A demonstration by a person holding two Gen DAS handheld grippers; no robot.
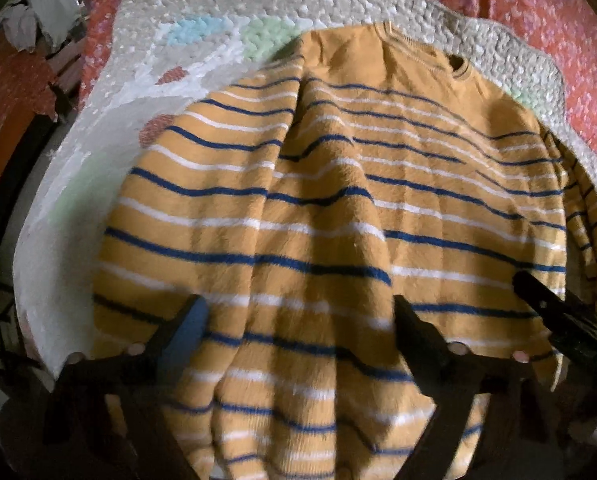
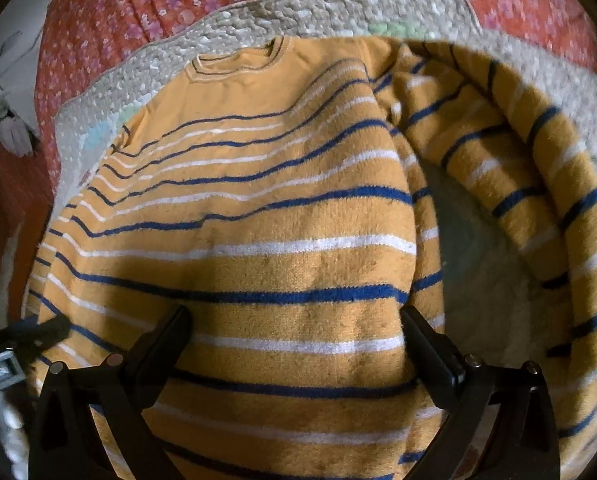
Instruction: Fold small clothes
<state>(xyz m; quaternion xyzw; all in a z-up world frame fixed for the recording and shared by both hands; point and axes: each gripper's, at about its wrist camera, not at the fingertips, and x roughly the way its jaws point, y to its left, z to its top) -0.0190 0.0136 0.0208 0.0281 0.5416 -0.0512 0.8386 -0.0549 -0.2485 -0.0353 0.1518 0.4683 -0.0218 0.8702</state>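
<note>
A mustard-yellow sweater (image 1: 338, 200) with navy and white stripes is seen spread over a pale, bumpy blanket (image 1: 226, 12), which is itself laid on a red floral bedspread (image 1: 538, 12); the collar is turned toward the far side, and the hem is nearest both cameras. In the left wrist view, one sleeve is seen folded across the body, forming a raised ridge down the middle; the left gripper (image 1: 300, 324) is held just above the lower part of the garment, its fingers (image 1: 190, 320) spread wide apart with nothing pinched between them; the tip of the other gripper is visible at the right edge. In the right wrist view, the right gripper (image 2: 294, 332) is likewise held over the hem area, its fingers (image 2: 422, 336) released and set wide, the fabric lying between them ungripped; the other sleeve (image 2: 538, 184) is seen curving out to the right over the blanket, apart from the body; whether the fingertips touch the cloth cannot be told.
</note>
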